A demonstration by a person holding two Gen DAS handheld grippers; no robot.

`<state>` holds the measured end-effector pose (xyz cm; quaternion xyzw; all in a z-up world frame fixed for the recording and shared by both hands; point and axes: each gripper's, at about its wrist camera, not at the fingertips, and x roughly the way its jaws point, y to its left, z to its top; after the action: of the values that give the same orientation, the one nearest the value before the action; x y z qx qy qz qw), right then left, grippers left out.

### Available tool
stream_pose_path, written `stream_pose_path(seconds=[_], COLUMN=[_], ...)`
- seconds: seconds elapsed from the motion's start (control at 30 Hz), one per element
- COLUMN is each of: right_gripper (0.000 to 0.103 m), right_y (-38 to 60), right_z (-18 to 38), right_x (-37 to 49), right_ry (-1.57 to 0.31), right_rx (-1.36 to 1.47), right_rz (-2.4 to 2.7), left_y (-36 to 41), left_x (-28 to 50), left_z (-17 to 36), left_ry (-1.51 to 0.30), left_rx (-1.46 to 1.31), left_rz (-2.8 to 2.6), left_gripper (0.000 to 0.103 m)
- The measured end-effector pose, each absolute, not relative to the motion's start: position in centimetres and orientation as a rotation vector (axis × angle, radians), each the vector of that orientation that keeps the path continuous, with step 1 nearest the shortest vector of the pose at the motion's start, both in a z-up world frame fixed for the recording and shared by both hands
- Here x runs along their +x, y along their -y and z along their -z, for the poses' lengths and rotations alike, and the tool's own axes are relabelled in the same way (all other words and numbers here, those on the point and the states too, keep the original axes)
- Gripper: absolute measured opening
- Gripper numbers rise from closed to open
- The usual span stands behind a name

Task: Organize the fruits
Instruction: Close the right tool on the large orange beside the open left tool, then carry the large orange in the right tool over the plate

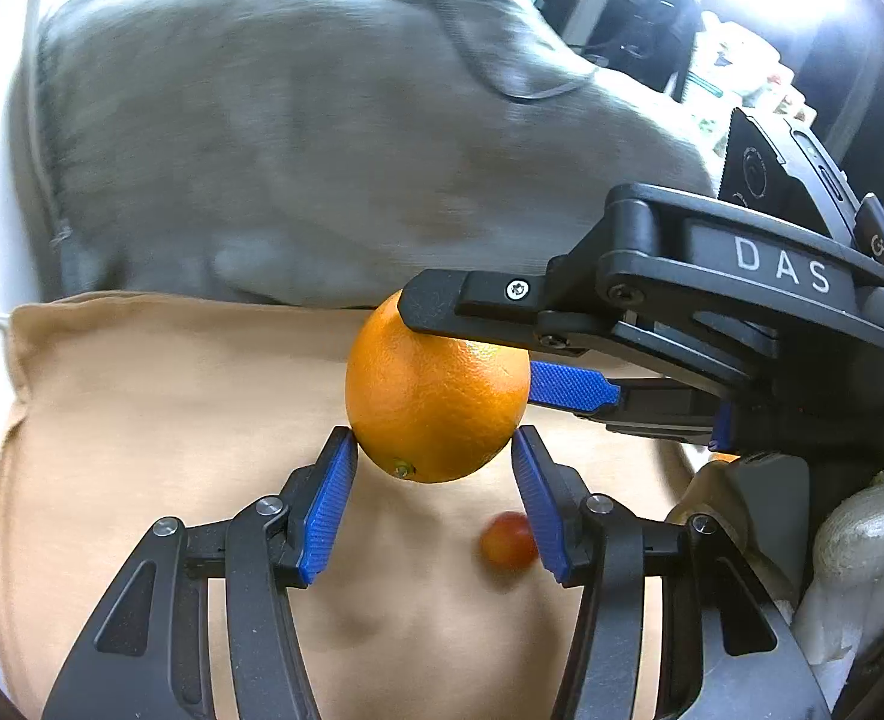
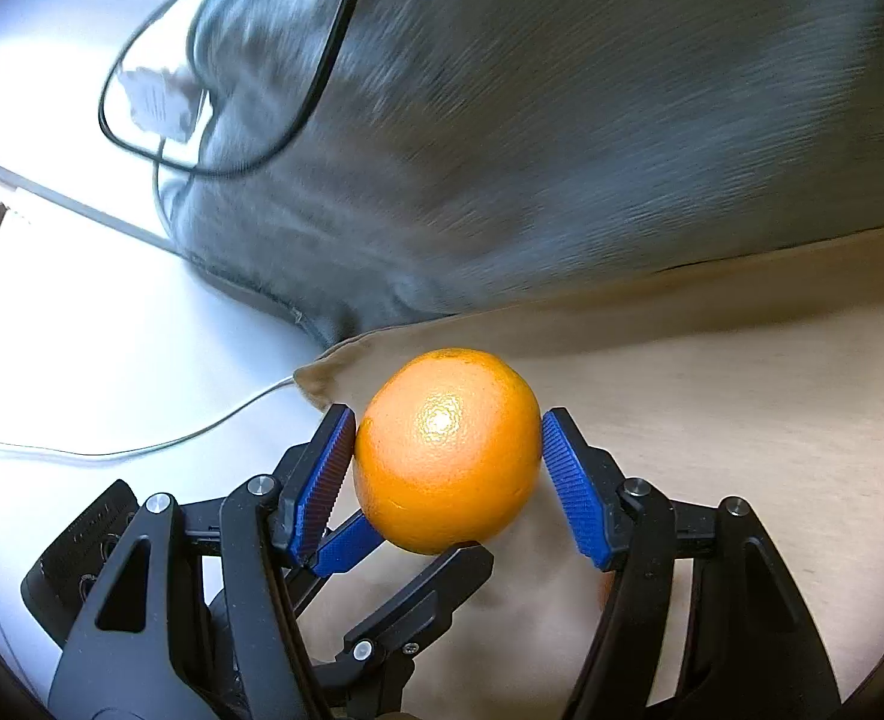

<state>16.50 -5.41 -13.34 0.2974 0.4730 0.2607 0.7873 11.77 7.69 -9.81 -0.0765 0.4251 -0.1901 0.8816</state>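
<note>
Left wrist view: orange (image 1: 436,390) held mid-air above tan cushion (image 1: 142,420), pinched by both tools at once: left gripper (image 1: 436,456) pads press its lower sides, right gripper (image 1: 472,354) clamps it crosswise. Small reddish fruit (image 1: 507,547) lies on the cushion below. Risk: two hands pulling apart or drifting unevenly could twist the orange out and drop it; round peel is likely slippery.

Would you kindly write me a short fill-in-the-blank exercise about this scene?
1. The left claw and right claw both grip one ___.
2. The pads are ___ in colour.
3. A red fruit lies on the tan cushion; the rear cushion is ___.
Missing words: orange; blue; grey.
</note>
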Motion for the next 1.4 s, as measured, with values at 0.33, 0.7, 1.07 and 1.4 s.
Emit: stream_pose_path(seconds=[0.33,0.7,1.07,1.4], right_gripper=[0.067,0.067,0.067,0.067], right_y=[13.4,21.7,27.6,30.2], right_z=[12.4,11.6,11.8,12.6], right_x=[14.8,12.7,11.8,11.7], right_ry=[-1.000,-1.002,-1.032,-1.058], right_rx=[0.669,0.678,0.674,0.664], right_rz=[-0.474,-0.375,-0.299,-0.272], left_y=[-0.4,4.1,8.2,11.3], left_x=[12.0,12.8,9.5,10.7], left_z=[8.4,6.7,9.6,10.2], left_ry=[-0.892,-0.920,-0.959,-0.996], left_rx=[-0.141,-0.139,-0.116,-0.096], left_rz=[0.489,0.591,0.669,0.692], left_gripper=[0.053,0.053,0.053,0.051])
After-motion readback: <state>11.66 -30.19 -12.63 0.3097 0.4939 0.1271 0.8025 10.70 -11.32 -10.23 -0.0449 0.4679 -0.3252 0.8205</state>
